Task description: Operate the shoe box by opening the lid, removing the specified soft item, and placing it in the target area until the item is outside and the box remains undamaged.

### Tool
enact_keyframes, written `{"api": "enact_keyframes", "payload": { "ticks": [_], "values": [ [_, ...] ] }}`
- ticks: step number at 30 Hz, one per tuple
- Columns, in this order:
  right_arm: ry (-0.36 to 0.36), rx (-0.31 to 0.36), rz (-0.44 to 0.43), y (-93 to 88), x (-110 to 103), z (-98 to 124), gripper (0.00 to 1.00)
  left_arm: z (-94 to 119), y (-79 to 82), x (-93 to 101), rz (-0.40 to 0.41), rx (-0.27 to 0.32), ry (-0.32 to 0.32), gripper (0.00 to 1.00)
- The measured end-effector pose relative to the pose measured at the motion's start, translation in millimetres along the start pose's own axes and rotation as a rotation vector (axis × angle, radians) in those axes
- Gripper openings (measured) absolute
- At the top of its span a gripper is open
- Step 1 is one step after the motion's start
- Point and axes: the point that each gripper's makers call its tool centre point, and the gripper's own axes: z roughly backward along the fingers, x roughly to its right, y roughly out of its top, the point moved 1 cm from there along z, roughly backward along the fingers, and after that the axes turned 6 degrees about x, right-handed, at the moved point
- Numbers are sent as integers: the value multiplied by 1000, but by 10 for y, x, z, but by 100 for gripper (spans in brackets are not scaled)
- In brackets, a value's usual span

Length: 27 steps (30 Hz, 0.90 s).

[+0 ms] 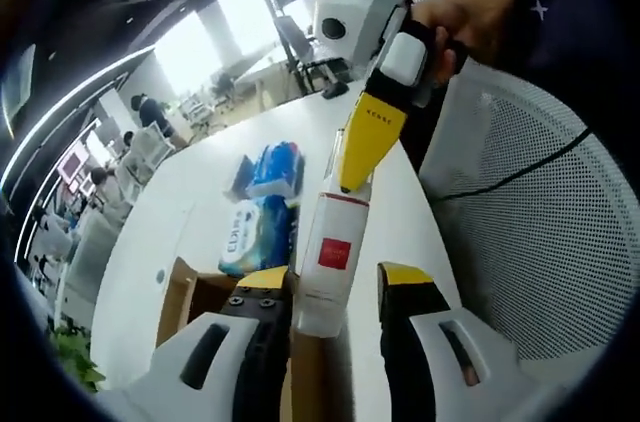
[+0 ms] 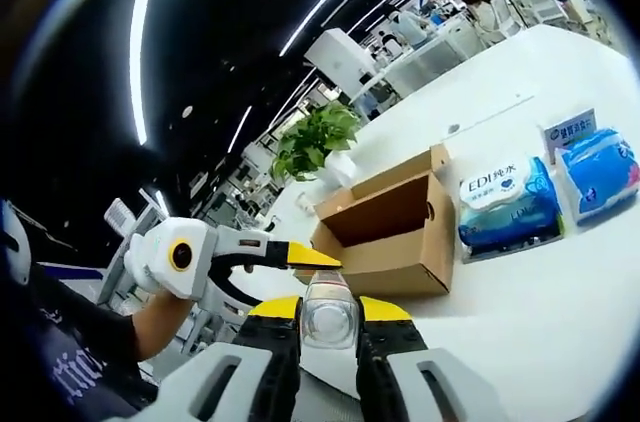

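Observation:
A white bottle point(image 1: 330, 247) with a red label hangs over the white table point(image 1: 200, 192). My right gripper point(image 1: 360, 157) comes in from the upper right, its yellow jaws shut on the bottle's far end. My left gripper point(image 1: 335, 287) stands open, its jaws either side of the bottle's near end with a gap on the right. In the right gripper view the bottle point(image 2: 330, 320) shows end-on between my right gripper's point(image 2: 330, 307) jaws, with the left gripper point(image 2: 300, 267) just behind it. The open cardboard shoe box point(image 2: 385, 232) point(image 1: 185, 292) lies on the table.
Two blue-and-white tissue packs point(image 2: 505, 202) point(image 2: 600, 167) lie beside the box, also the nearer pack point(image 1: 255, 232) and the farther pack point(image 1: 275, 167). A small card box point(image 2: 568, 130) stands behind them. A white mesh chair point(image 1: 530, 222) is close on the right. A potted plant point(image 2: 320, 142) stands beyond the box.

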Motion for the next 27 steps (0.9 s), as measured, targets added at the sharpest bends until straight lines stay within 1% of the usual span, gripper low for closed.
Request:
{"api": "enact_keyframes", "payload": {
  "ticks": [5, 9, 13, 16, 18, 19, 21, 25, 27],
  "values": [
    [2, -24, 77, 54, -15, 8, 15, 66, 9, -71, 58, 29, 41, 37],
    [5, -39, 127, 92, -19, 12, 15, 119, -24, -88, 90, 30, 56, 39],
    [6, -63, 193, 133, -28, 17, 15, 184, -47, -103, 143, 45, 78, 41],
    [8, -76, 229, 191, -37, 17, 15, 229, -76, -110, 174, 45, 97, 44],
    [9, -90, 265, 224, -31, 18, 15, 269, -101, -112, 210, 47, 111, 46],
    [8, -108, 309, 248, -15, 21, 15, 294, -117, -121, 231, 51, 123, 47],
    [13, -126, 352, 292, -28, 22, 15, 333, -140, -138, 266, 60, 144, 49],
    [12, -167, 458, 409, -5, 27, 15, 401, -187, -144, 303, 66, 169, 51],
    [13, -181, 488, 471, -9, 23, 15, 432, -209, -151, 327, 73, 188, 53]
  ]
}}
